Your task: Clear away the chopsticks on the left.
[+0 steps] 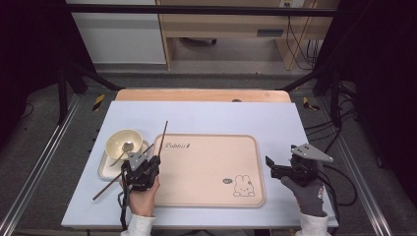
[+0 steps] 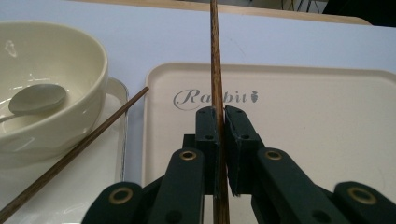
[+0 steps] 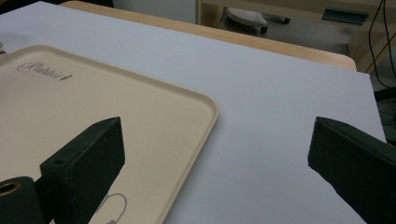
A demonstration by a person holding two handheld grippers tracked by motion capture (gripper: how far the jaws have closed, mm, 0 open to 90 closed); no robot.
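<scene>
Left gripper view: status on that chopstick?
Left gripper shut on thin dark wooden chopstick, over beige rabbit tray. Right gripper open, idle. Second chopstick beside cream bowl.

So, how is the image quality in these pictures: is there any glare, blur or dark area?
High view: the table is evenly lit, the left and right edges of the picture fall into darkness, and the whole is a little soft. Left gripper view: small glare spots on the bowl; the chopstick is fairly sharp. Right gripper view: the near jaws are dark and slightly blurred; the tray is evenly lit.
</scene>
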